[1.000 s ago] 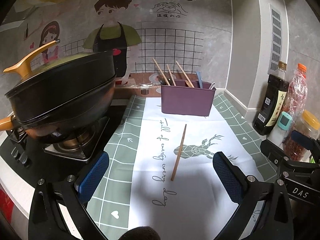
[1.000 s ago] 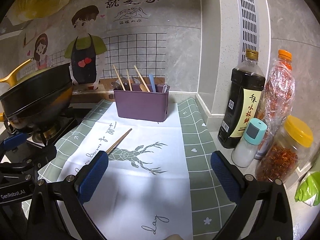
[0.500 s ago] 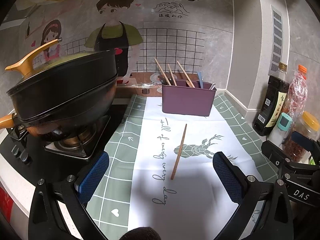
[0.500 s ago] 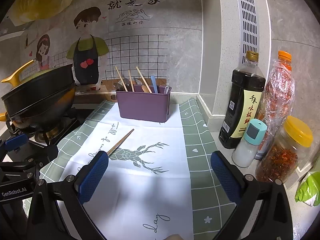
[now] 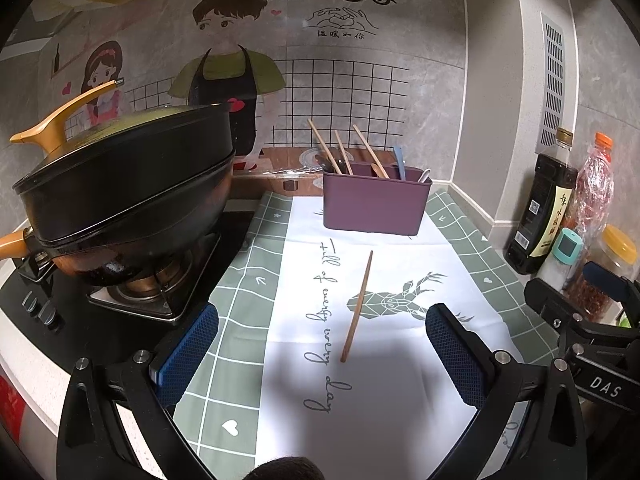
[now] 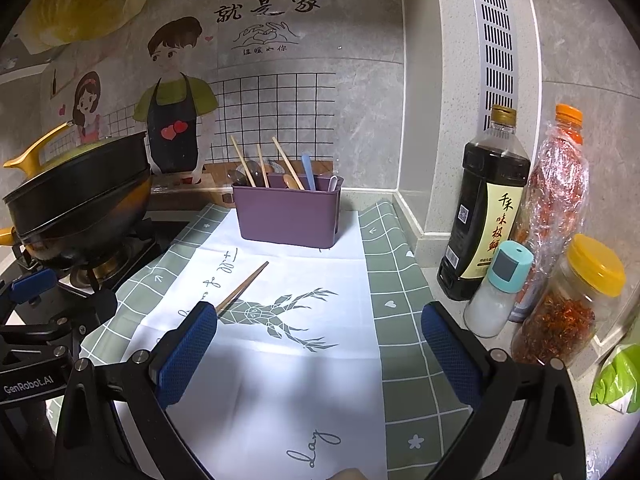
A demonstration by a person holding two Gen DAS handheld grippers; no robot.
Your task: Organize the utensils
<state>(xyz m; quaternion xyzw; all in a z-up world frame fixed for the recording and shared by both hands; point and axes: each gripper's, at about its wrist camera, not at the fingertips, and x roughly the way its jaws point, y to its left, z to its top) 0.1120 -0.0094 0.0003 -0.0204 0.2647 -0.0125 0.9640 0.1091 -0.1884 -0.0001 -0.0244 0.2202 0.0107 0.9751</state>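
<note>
Both sets of jaws stand spread wide with nothing between them: our left gripper point(image 5: 322, 354) hangs over the near part of the mat point(image 5: 248, 276), and our right gripper point(image 6: 318, 354) hovers beside it, a little further toward the condiments. Working from the left, at nine o'clock in the left wrist view sits the black wok point(image 5: 124, 196) with its yellow handle on the gas burner, well apart from anything we need. Next comes the single loose chopstick point(image 5: 357, 307), lying flat on the white middle of the mat, running from near six o'clock up toward twelve, its thin tip pointing at the purple utensil holder point(image 5: 374, 208). The holder stands upright at twelve o'clock at the mat's far edge, already carrying three chopsticks, a blue handle and a pale spoon. At three o'clock, along the wall, are the soy sauce bottle point(image 6: 486, 216), a salt shaker and jars of dried chili, all clear of the path. We judge the chopstick to be light, stiff and narrow, likely smooth wood that can roll or slip on the cloth when pressed from one side. We would close across its width around the thicker near half, where there is more to bite on, with the pads low against the mat. It sits almost centred between the left pads, while in the right wrist view its near end hides behind the left-hand pad, so the left gripper looks better placed.
</note>
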